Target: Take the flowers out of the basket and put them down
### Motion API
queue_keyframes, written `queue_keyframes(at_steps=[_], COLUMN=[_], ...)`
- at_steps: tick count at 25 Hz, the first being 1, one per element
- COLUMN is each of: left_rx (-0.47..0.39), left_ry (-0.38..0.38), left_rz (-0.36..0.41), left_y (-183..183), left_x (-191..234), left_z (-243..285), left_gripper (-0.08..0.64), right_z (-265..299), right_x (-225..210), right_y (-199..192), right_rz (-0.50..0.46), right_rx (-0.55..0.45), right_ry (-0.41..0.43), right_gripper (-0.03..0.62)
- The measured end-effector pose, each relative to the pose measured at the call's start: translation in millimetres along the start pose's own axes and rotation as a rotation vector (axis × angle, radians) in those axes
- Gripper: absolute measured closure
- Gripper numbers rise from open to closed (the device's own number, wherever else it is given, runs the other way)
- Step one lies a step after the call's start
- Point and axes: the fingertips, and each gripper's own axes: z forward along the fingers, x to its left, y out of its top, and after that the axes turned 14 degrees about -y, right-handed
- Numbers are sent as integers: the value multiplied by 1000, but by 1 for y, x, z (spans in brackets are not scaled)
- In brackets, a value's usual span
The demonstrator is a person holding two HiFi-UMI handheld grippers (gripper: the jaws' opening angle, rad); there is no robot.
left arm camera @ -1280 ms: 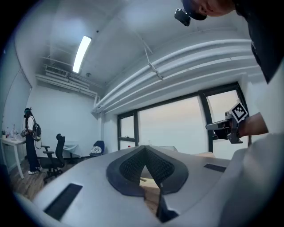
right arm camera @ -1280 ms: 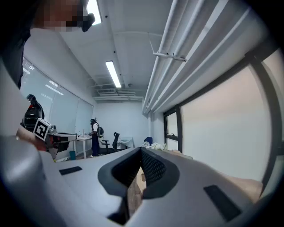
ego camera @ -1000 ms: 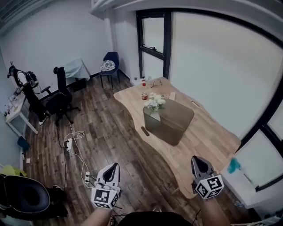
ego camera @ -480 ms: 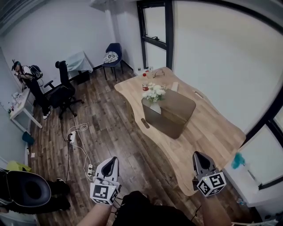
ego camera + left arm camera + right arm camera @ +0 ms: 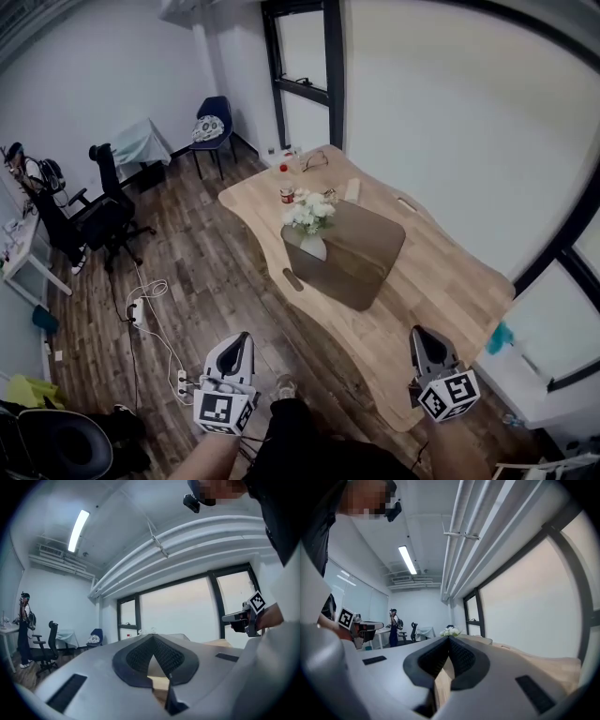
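Note:
A bunch of white flowers [image 5: 307,214] stands in a brown basket [image 5: 352,251] on the wooden table [image 5: 441,281], far ahead of both grippers. The flowers [image 5: 450,631] also show small beyond the jaw tips in the right gripper view. My left gripper [image 5: 241,341] hangs over the floor at the lower left, shut and empty; in its own view the left gripper [image 5: 152,637] points toward the table. My right gripper [image 5: 422,336] is by the table's near edge, shut with nothing in it, and in its own view the right gripper [image 5: 449,638] points along the tabletop.
A red-capped jar [image 5: 287,195] and glasses [image 5: 314,159] lie at the table's far end. A cable with a power strip [image 5: 141,309] runs across the wood floor. Black office chairs [image 5: 103,211] and a blue chair [image 5: 211,127] stand at the back left.
The table and basket have come nearer and shifted left in the head view. Both grippers have moved forward, still shut and empty; the right one now reaches the table's near edge.

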Motion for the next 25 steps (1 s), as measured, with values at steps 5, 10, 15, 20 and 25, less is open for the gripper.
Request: queue_keyframes(at_steps=[5, 10, 15, 20, 25], left_rx=[-5, -16, -15, -30, -45], left_ry=[-51, -98, -143, -192, -226], left_rz=[10, -9, -14, 1, -3], left_y=[-4, -14, -15, -8, -4], left_x=[40, 84, 131, 176, 220], left_z=[44, 98, 143, 185, 221], left_gripper=[555, 555, 555, 555, 555], right_z=[43, 99, 154, 210, 263], right_x=[0, 5, 12, 22, 33], right_y=[7, 2, 8, 24, 40], right_rz=[3, -5, -6, -6, -18], right_rx=[13, 46, 60, 43, 35], right_ry=[-41, -66, -87, -102, -122], right_gripper=[572, 572, 572, 572, 572])
